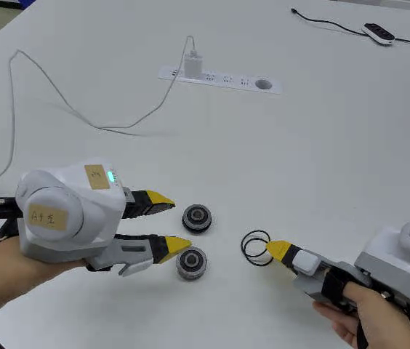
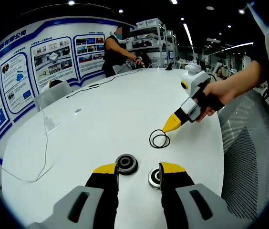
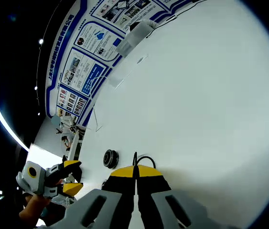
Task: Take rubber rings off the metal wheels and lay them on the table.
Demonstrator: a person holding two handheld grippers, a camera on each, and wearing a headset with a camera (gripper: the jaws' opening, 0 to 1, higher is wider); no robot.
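Two thin black rubber rings (image 1: 255,247) lie overlapped on our white counter (image 1: 321,160), with the right claw (image 1: 277,249) clenched on their edge. Near them to the left sit the far round metal wheel (image 1: 197,218) and the near round metal wheel (image 1: 191,262). The left claw (image 1: 179,224) is released, its yellow tips just beside both wheels.

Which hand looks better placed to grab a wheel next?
Left. The left gripper is open, with both metal wheels just beyond its tips. The right gripper is shut on a rubber ring, farther from the wheels.
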